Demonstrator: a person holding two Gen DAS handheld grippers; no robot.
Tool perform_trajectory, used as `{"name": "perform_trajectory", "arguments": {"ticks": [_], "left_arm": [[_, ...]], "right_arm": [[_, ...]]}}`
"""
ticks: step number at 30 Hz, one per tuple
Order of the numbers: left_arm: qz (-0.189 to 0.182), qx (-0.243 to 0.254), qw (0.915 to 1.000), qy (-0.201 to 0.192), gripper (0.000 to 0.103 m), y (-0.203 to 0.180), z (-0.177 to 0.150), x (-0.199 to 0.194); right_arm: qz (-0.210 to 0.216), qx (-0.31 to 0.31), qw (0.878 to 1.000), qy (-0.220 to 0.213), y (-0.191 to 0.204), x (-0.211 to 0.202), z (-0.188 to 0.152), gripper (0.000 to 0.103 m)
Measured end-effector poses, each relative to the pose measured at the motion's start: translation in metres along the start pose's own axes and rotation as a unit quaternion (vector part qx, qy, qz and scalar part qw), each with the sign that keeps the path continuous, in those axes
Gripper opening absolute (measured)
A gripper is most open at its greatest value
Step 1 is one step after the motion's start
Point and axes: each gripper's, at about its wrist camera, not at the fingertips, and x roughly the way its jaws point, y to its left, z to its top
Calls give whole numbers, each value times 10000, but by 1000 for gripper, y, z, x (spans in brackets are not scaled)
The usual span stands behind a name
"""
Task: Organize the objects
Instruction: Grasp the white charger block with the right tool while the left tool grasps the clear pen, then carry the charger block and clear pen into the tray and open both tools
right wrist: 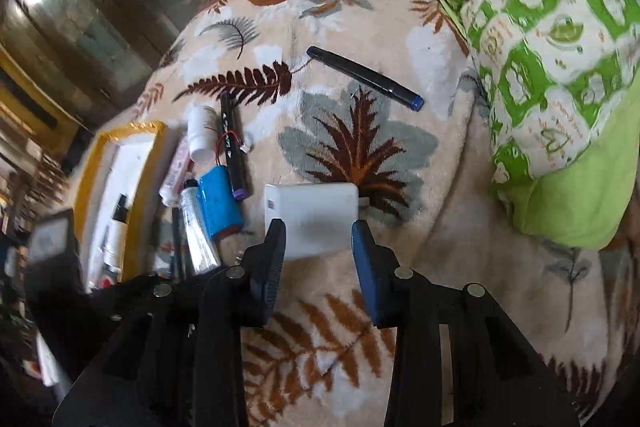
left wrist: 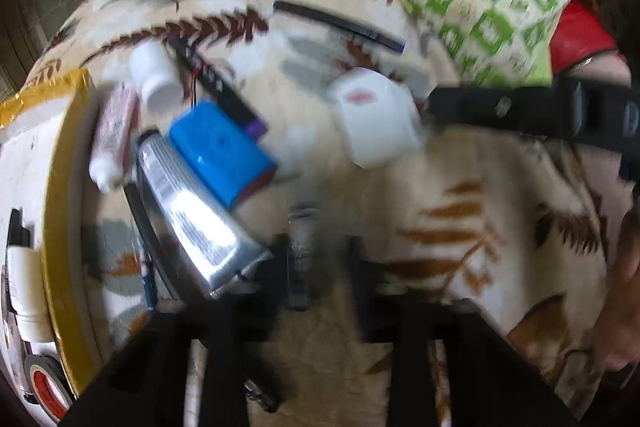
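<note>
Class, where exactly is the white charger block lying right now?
In the right wrist view, the white charger block lies on the leaf-print blanket, between the open right claw's fingertips, right of the blue battery pack.

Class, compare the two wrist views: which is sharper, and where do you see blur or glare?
Left wrist view: motion-blurred throughout, glare on the silver tube. Right wrist view: much sharper, crisp black pen, white box slightly soft, bright glare on the background glass; fisheye bending in both.

Right gripper (right wrist: 318,247): black plastic frame with 2 fingers (right wrist: 268,267) faced in ribbed dark blue pads, and 4 round silver screws on its linkages. Left gripper (left wrist: 316,259): matching black frame (blurred). A red sleeve (left wrist: 580,35) shows beside it.
</note>
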Motion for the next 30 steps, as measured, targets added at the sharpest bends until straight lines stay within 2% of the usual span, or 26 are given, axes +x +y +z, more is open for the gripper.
{"name": "perform_trajectory", "arguments": {"ticks": [2, 3, 4, 6, 9, 11, 13, 14, 16, 18, 19, 20, 25, 28, 30], "left_arm": [[-313, -272, 9991, -9, 8, 11, -4, -8], [-374, -401, 9984, -104, 8, 17, -8, -17], [-451, -505, 9975, -203, 8, 20, -11, -26], [-871, -837, 9916, -473, 8, 33, -16, -54], [-1256, -1310, 9797, -855, 8, 55, -25, -91], [-1274, -1537, 9738, -1091, 8, 69, -29, -112], [-1288, -1765, 9672, -1296, 8, 87, -31, -128], [-1248, -1843, 9653, -1369, 8, 95, -31, -134], [-996, -1936, 9636, -1551, 8, 112, -32, -146], [-1004, -2116, 9590, -1599, 8, 130, -36, -149], [-1003, -2211, 9564, -1623, 8, 138, -38, -151], [-994, -2285, 9544, -1646, 8, 146, -41, -152], [-1007, -2511, 9479, -1683, 8, 174, -53, -152], [-979, -2558, 9470, -1679, 8, 180, -57, -151], [-992, -2626, 9452, -1666, 8, 185, -60, -150]], "right_arm": [[-33, 54, 10000, 59, -3, 4, 0, 40], [31, 84, 9999, 117, -5, 8, 0, 50], [50, 90, 9998, 146, -5, 10, 0, 52], [91, 100, 9998, 168, -1, 14, 2, 52], [97, -189, 9996, 181, 17, 22, 7, 52], [-71, -463, 9986, 228, 30, 31, 10, 57], [-316, -733, 9965, 249, 43, 43, 11, 69], [-553, -932, 9939, 225, 52, 48, 12, 71], [-1135, -1232, 9854, 293, 65, 59, 11, 71], [-1454, -1293, 9801, 400, 68, 69, 10, 69], [-1607, -1307, 9775, 387, 67, 72, 9, 59], [-1785, -1324, 9744, 337, 66, 72, 7, 59], [-1641, -967, 9809, 385, 67, 59, 3, 58], [-1100, -614, 9910, 446, 77, 48, -2, 58], [-802, -573, 9942, 433, 97, 38, -6, 58]]}}
